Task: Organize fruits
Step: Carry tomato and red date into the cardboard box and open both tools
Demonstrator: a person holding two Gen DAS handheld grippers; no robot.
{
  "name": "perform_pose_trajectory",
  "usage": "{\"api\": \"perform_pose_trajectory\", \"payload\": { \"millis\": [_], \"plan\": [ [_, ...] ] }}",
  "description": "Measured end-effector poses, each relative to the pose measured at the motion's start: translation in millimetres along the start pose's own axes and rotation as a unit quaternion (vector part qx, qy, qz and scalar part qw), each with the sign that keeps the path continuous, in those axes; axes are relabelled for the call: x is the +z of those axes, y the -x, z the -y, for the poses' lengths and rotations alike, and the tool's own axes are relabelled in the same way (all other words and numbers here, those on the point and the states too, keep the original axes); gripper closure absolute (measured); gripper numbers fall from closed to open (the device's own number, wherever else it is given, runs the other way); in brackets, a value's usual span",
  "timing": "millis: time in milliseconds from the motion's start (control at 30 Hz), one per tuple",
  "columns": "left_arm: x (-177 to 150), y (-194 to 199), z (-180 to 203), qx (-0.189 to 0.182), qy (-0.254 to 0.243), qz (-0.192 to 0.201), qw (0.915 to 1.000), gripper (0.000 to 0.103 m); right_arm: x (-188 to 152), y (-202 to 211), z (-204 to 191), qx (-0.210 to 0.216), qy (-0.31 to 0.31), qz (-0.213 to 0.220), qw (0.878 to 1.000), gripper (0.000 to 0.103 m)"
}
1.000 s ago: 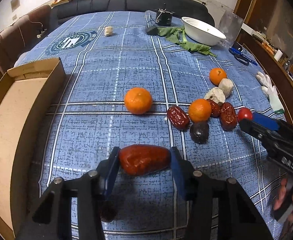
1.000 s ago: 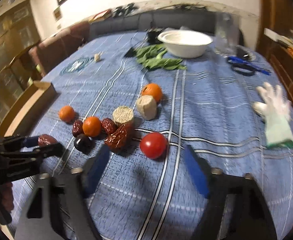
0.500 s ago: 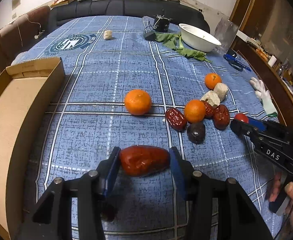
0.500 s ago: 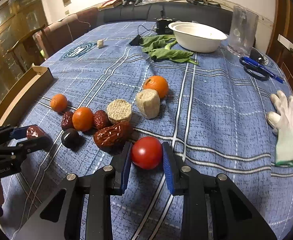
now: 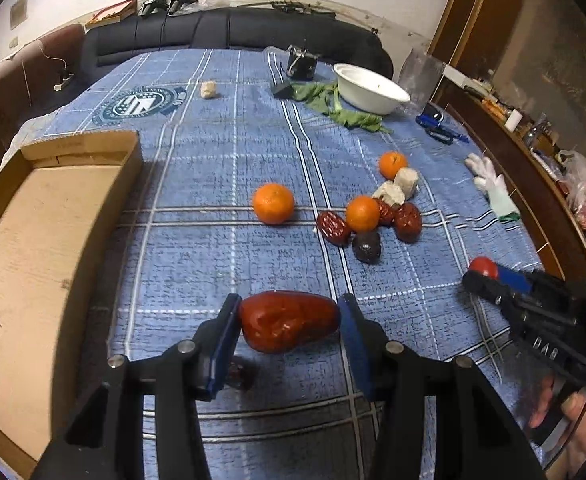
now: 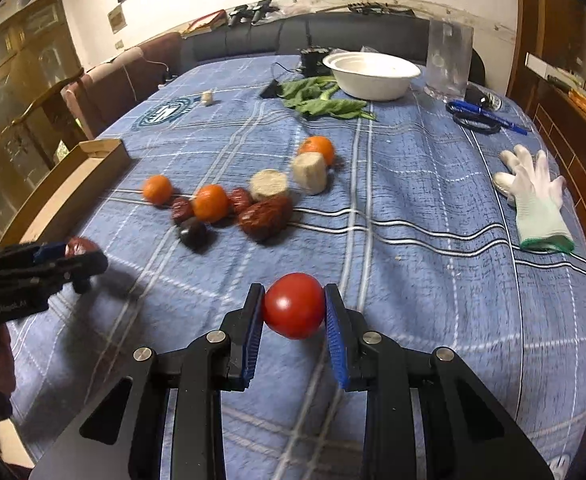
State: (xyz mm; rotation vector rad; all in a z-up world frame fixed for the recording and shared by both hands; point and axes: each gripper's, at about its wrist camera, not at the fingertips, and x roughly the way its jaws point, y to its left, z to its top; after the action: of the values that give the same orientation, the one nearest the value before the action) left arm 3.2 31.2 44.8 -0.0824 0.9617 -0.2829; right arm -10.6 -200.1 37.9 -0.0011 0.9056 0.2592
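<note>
Glossy round tomato pinched in right claw; left claw pinches wrinkled oblong date.

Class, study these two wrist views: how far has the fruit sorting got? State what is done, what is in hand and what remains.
Done: nothing visibly; the cardboard box shows no fruit. In hand: the left gripper clamps a red date, and the right gripper clamps a tomato. Left: three oranges and the other dates lie on the cloth.
</note>
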Motion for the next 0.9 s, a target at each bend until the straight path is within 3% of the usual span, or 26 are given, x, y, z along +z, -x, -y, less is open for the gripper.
{"api": "perform_pose_trajectory", "payload": {
  "millis": [267, 633, 900],
  "plan": [
    [7, 31, -34, -0.008, 0.003, 0.021, 0.9997, 0.051, 5, 10, -56, 0.008, 0.002, 0.011, 1.0, 0.074],
    [22, 61, -125, 0.003, 0.058, 0.032, 0.9978, 0.051, 42, -12, -153, 0.054, 0.029, 0.009, 0.998, 0.075],
    [41, 57, -191, 0.049, 0.069, 0.028, 0.996, 0.051, 78, -52, -217, 0.106, 0.036, -0.007, 0.994, 0.075]
  ]
}}
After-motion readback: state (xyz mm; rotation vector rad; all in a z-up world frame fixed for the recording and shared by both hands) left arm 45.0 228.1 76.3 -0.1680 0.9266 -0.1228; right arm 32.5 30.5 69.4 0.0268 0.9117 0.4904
